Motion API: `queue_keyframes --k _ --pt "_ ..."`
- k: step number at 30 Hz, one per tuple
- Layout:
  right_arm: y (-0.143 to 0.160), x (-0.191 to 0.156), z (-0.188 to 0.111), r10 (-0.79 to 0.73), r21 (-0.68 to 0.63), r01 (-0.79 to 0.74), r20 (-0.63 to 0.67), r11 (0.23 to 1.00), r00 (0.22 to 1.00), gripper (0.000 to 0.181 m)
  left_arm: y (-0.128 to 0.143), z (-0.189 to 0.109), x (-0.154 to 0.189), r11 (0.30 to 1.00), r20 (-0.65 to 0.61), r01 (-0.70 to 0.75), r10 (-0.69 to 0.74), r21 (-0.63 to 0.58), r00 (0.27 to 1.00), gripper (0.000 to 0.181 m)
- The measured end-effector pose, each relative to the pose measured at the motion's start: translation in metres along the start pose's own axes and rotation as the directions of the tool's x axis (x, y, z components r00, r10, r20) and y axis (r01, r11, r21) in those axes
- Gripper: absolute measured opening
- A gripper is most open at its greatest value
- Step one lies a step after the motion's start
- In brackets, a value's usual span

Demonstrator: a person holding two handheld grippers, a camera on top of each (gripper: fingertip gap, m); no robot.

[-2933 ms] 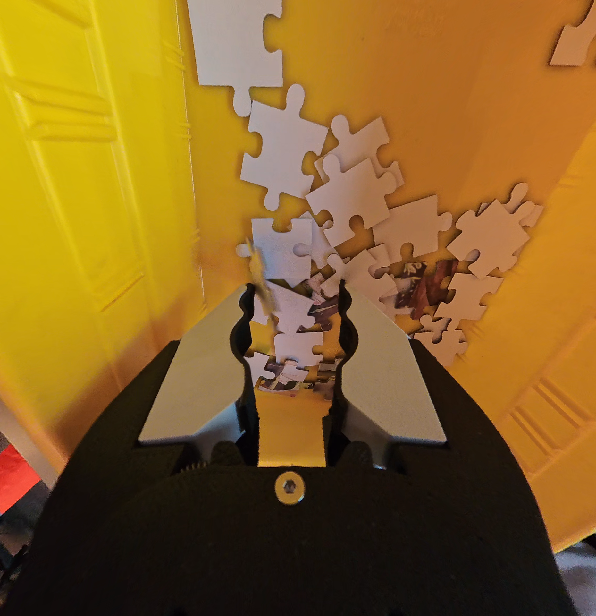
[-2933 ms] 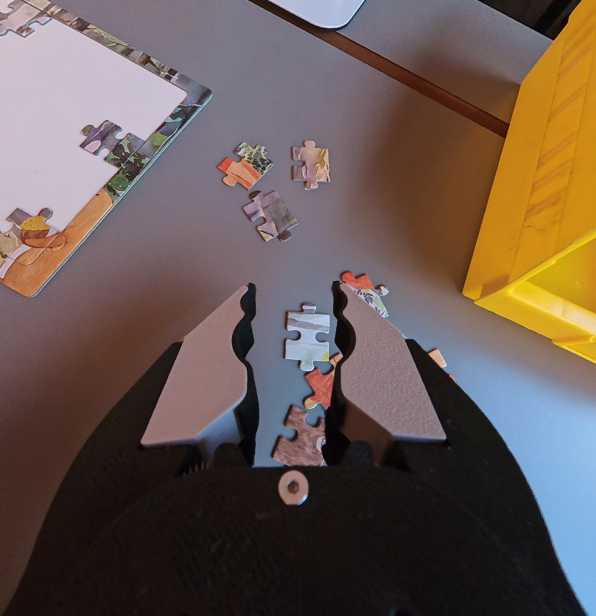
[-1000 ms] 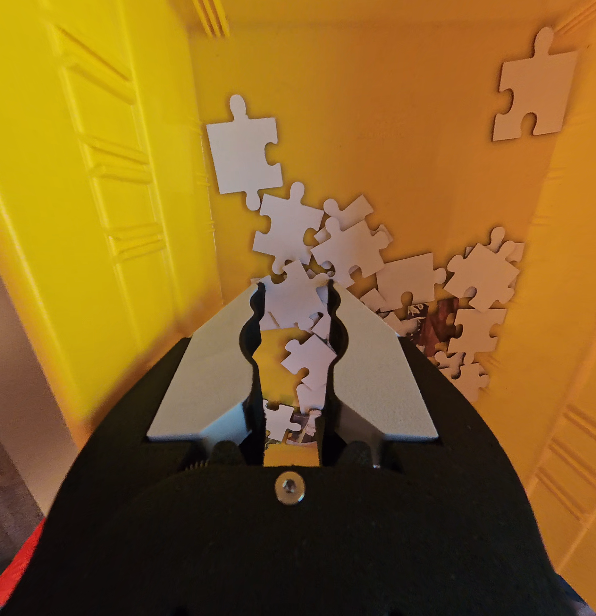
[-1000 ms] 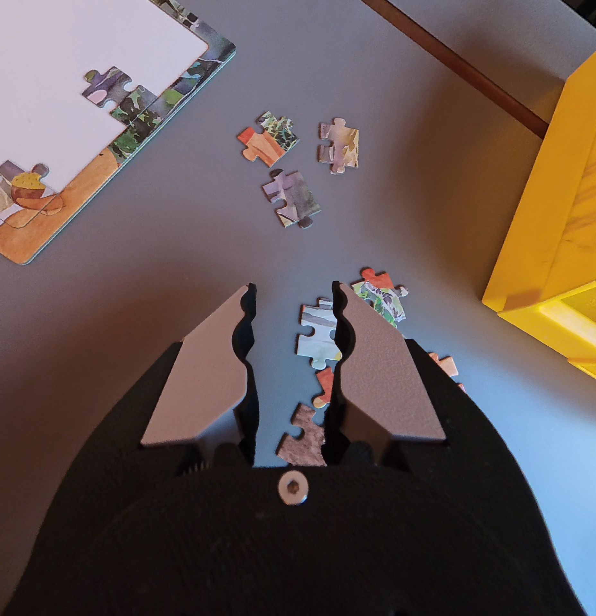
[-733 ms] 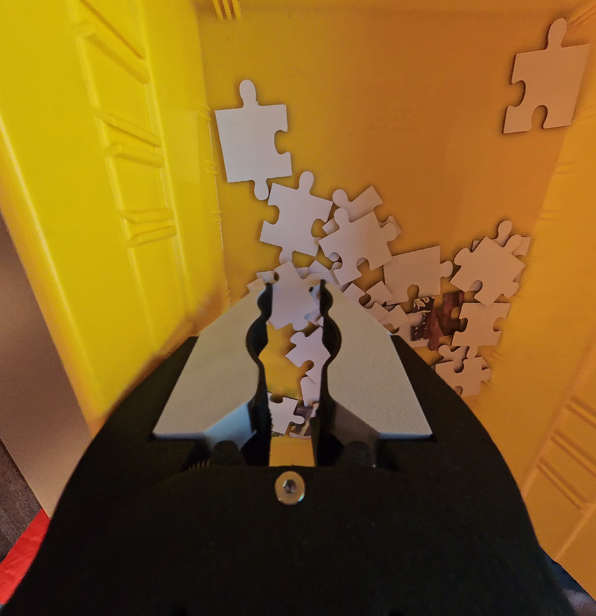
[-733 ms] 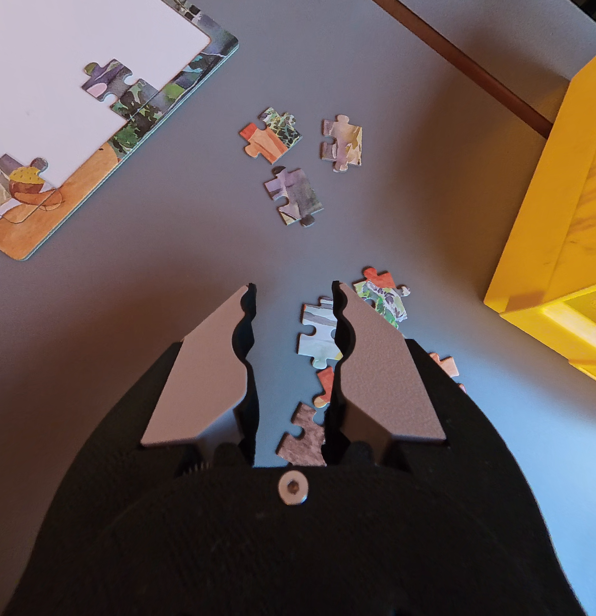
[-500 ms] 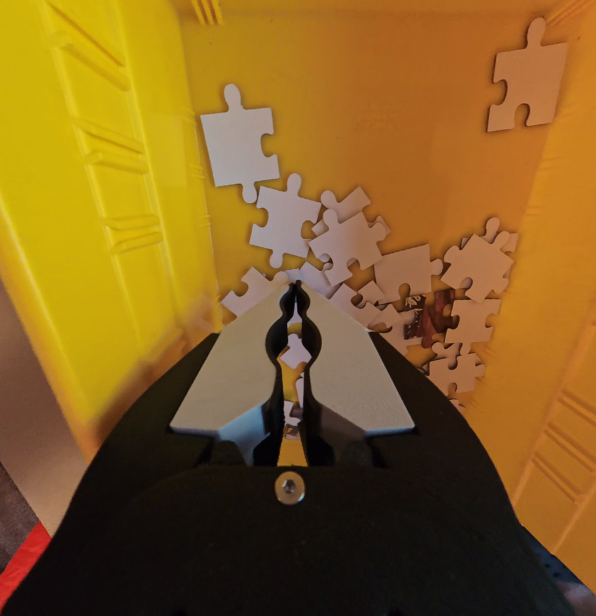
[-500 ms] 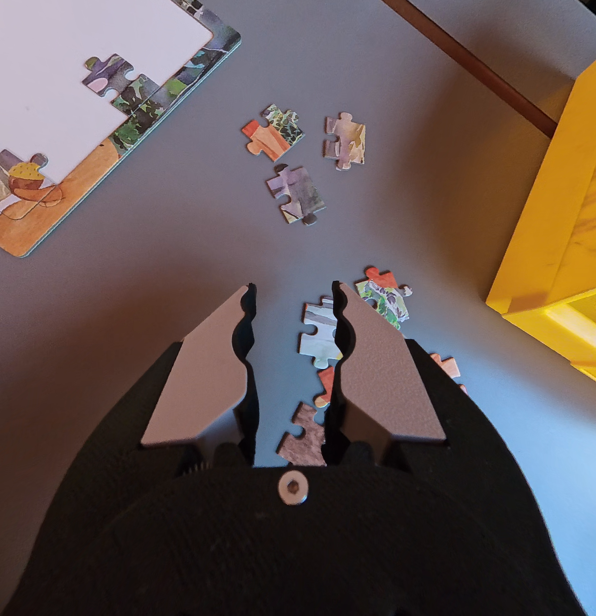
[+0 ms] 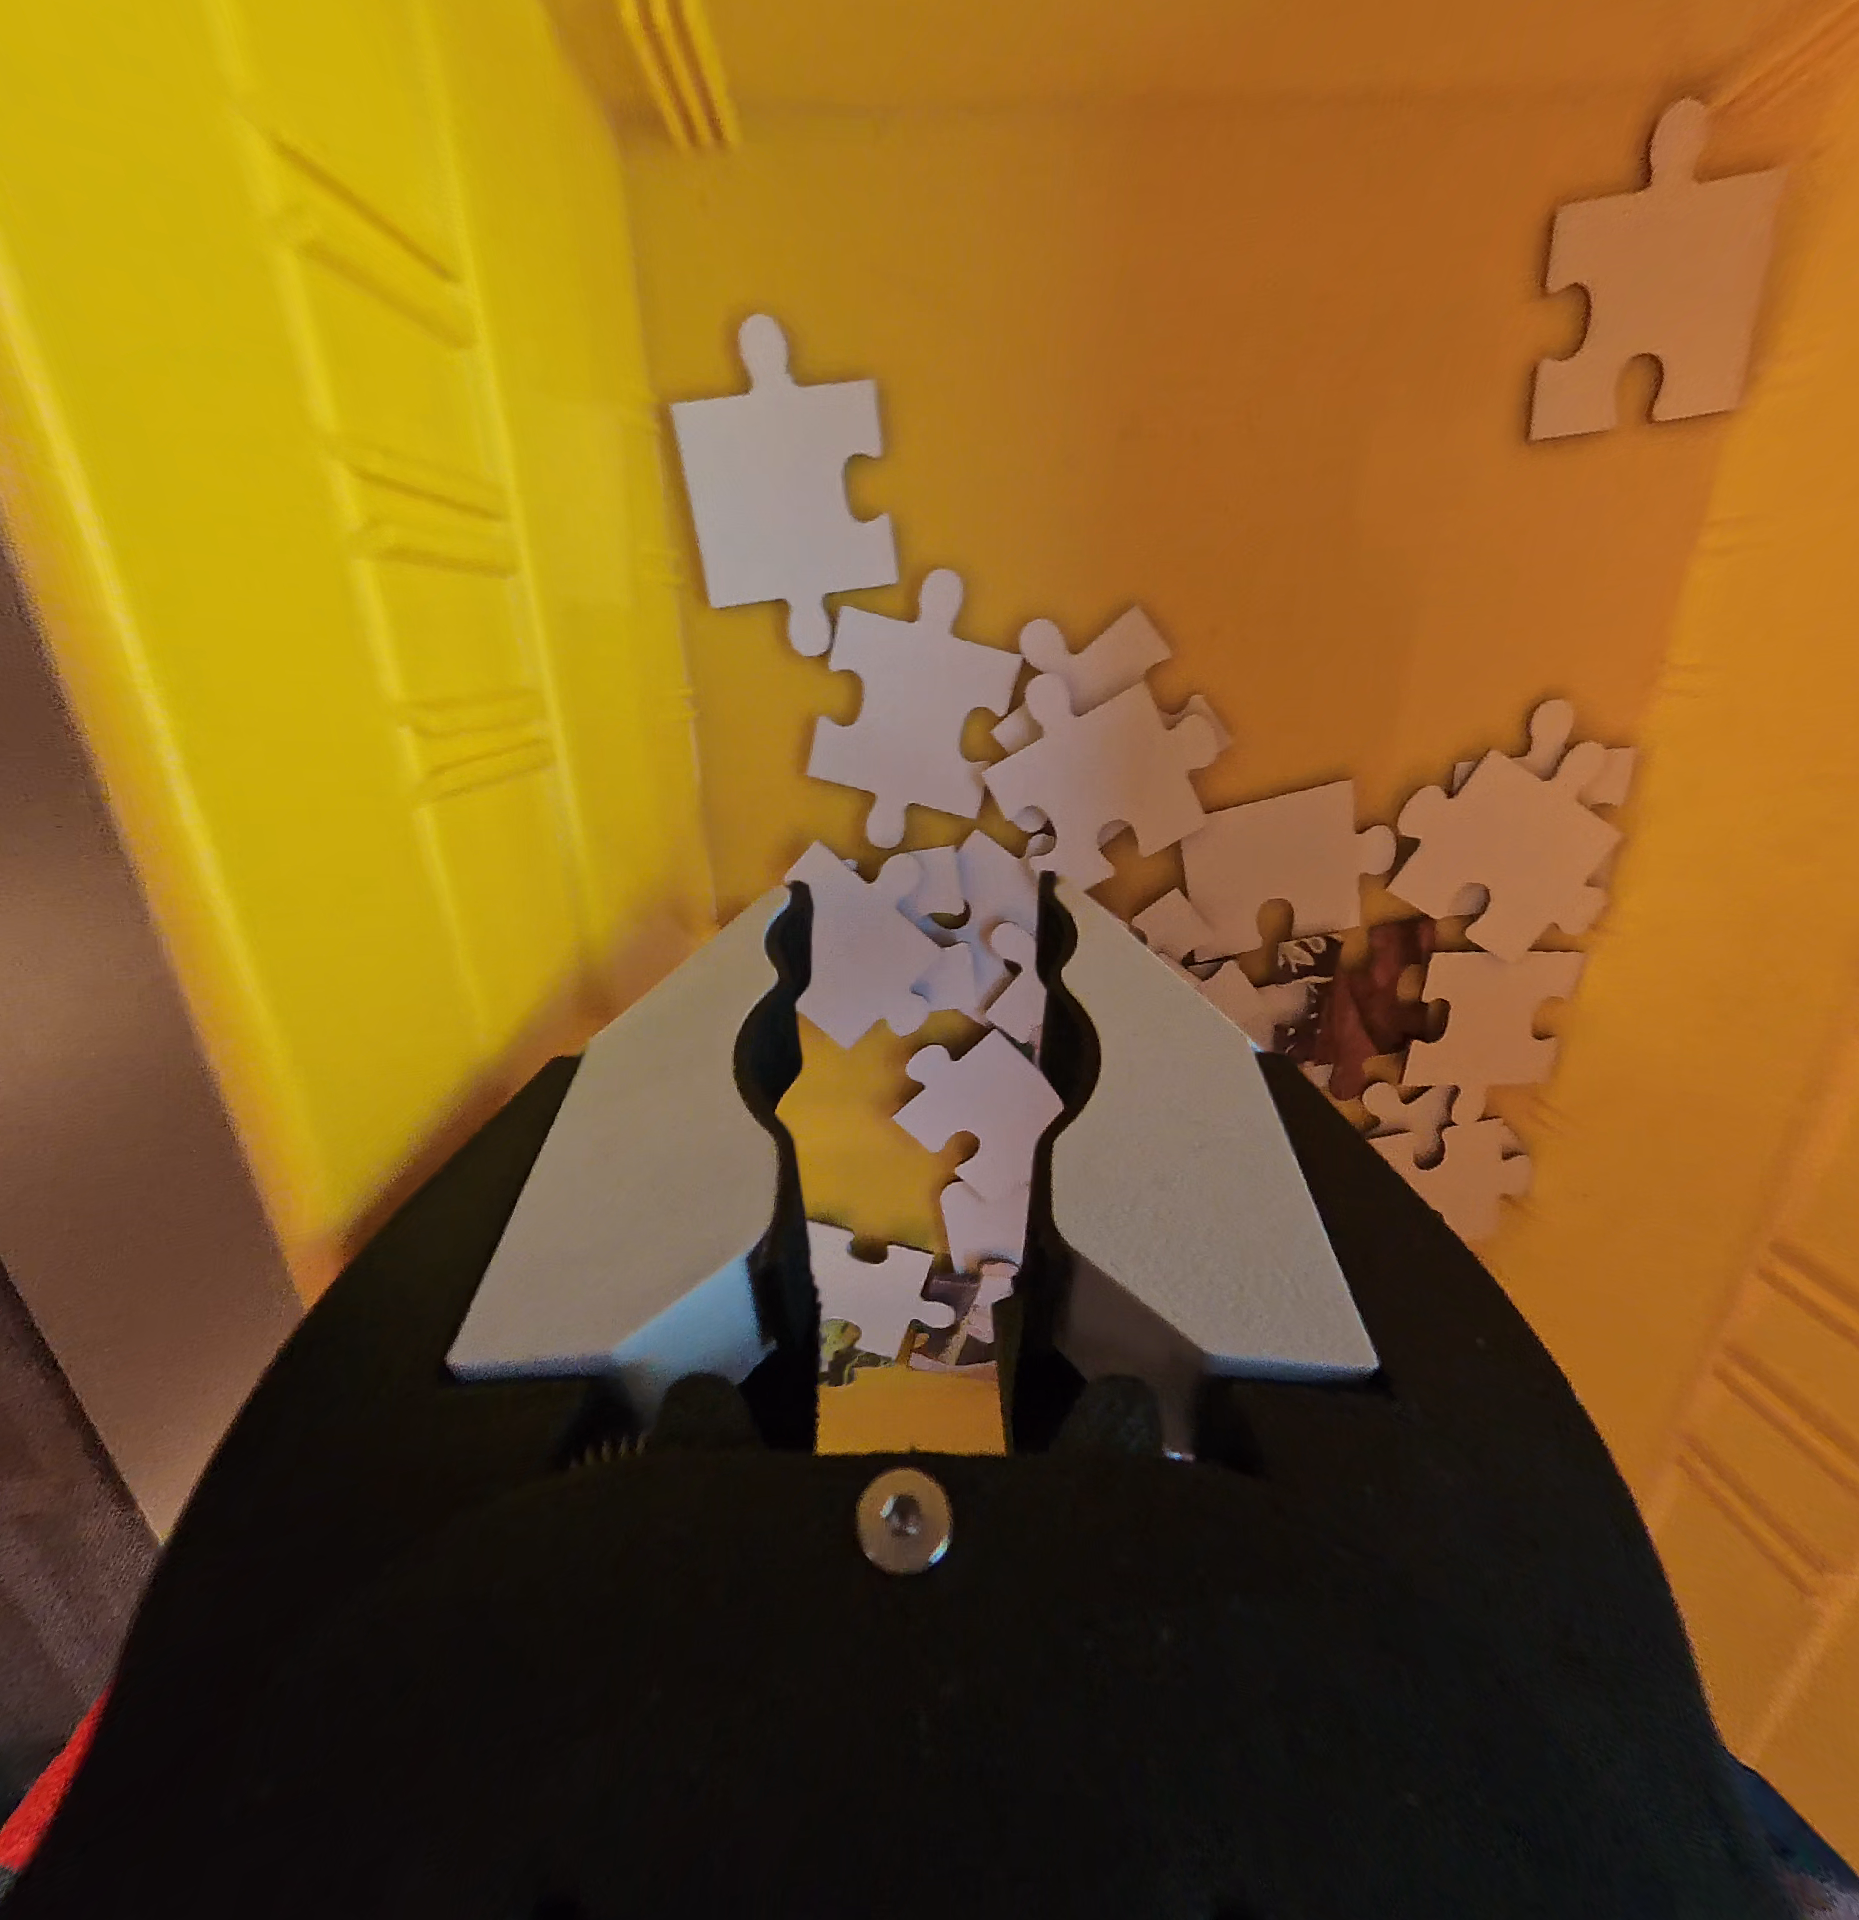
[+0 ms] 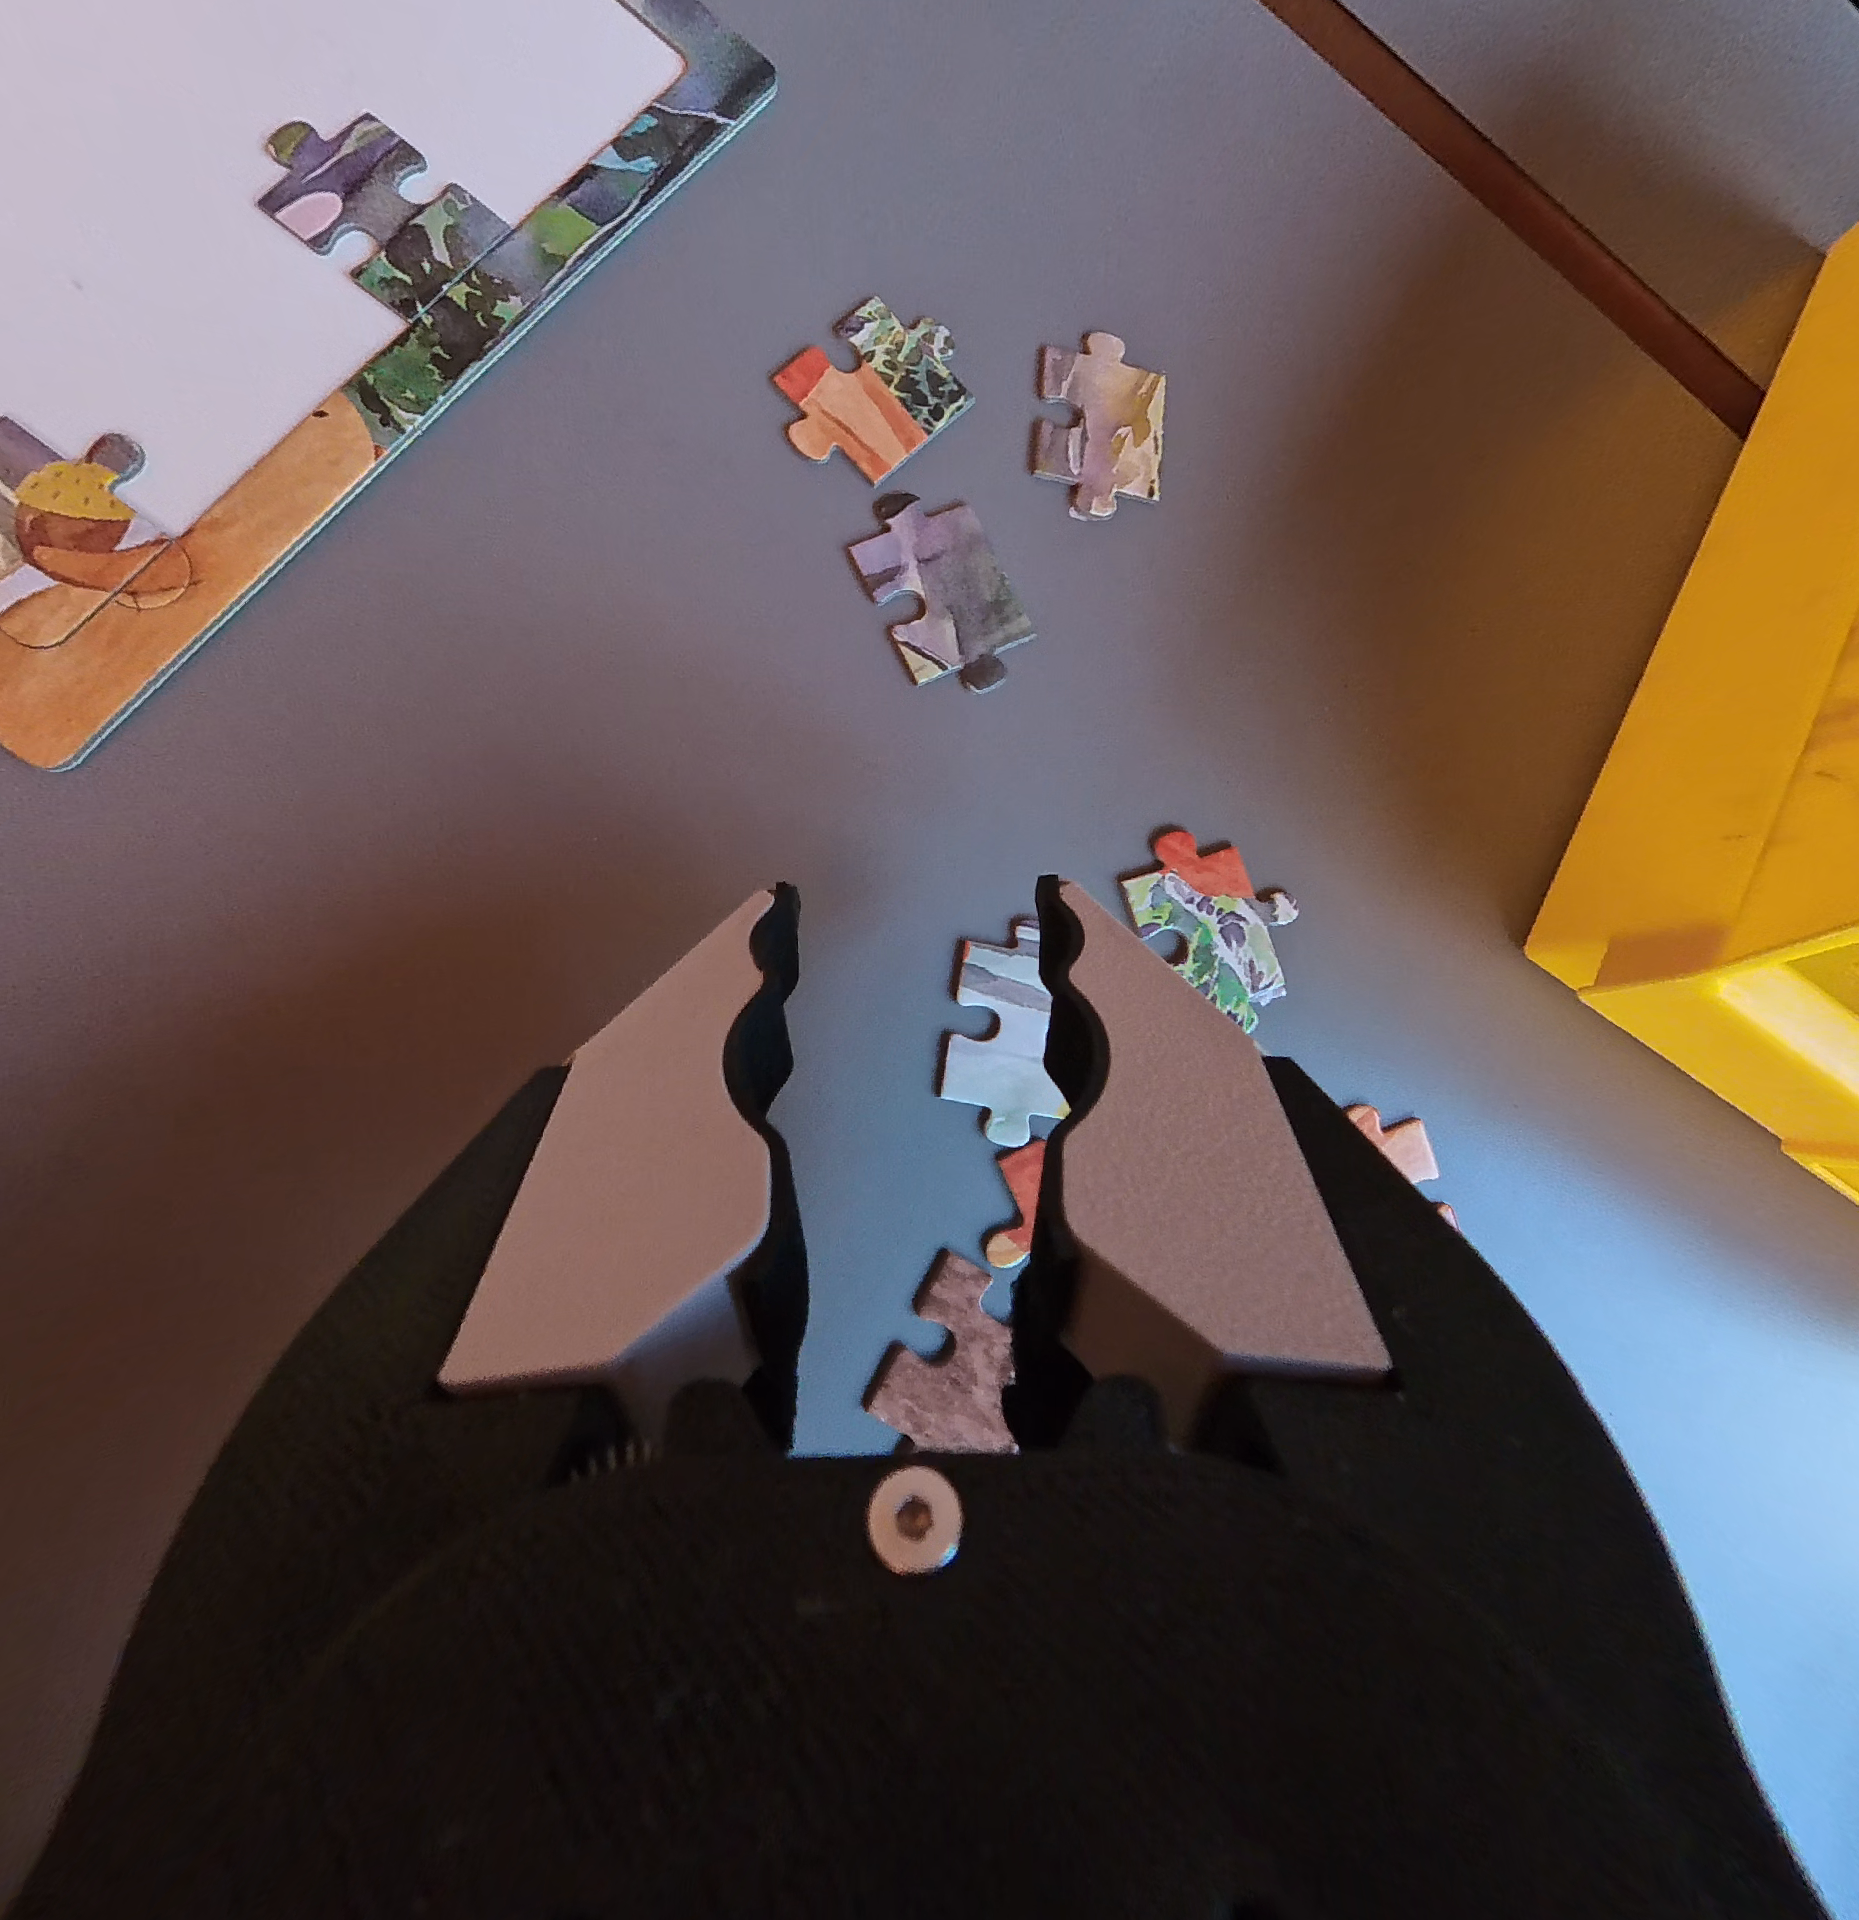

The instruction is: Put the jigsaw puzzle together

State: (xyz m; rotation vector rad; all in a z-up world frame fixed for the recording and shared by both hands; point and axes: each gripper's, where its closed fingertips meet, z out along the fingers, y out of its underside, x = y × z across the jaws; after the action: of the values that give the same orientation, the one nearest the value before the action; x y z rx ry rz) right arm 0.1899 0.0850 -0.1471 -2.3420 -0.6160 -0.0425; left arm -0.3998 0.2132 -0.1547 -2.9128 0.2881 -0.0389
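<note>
looked into a yellow bin (image 9: 281, 520), smooth moulded plastic w/ ribbed walls, holding a loose heap of jigsaw pieces (image 9: 1091, 790), nearly all blank-side up, flat pale card w/ knobs & notches; one lone piece (image 9: 1652, 301) lay apart in the far right corner. left gripper (image 9: 917, 885) hung inside the bin w/ jaws apart, gripping nothing, blank pieces seen thru the gap just beyond the tips. right gripper (image 10: 914, 888) hovered over a matte grey table (image 10: 489, 883), jaws likewise apart & empty, w/ printed pieces (image 10: 992, 1039) lying partly under its right finger. three more colour pieces (image 10: 935, 592) sat further ahead, near but not touching. part-built puzzle board (image 10: 281, 260) lay far left, well apart; bin corner at right.
</note>
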Motion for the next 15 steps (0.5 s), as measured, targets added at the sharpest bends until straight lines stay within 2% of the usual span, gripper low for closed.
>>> queue_keyframes --k 6,10,15 --pt "0.001 -0.003 0.001 -0.017 -0.011 0.017 0.008 1.0 1.0 0.047 0.007 0.0 -0.001 0.998 -0.02 -0.058 0.058 -0.017 0.998 0.052" --pt "0.002 -0.005 0.002 -0.031 -0.019 0.031 0.013 0.999 0.999 0.047 0.016 0.001 -0.005 0.989 0.033 -0.129 0.132 -0.067 0.991 0.045" --pt "0.004 -0.007 0.004 -0.048 -0.034 0.049 0.018 0.998 0.999 0.047 0.013 -0.002 -0.007 0.997 0.029 -0.062 0.063 -0.051 0.998 0.04"
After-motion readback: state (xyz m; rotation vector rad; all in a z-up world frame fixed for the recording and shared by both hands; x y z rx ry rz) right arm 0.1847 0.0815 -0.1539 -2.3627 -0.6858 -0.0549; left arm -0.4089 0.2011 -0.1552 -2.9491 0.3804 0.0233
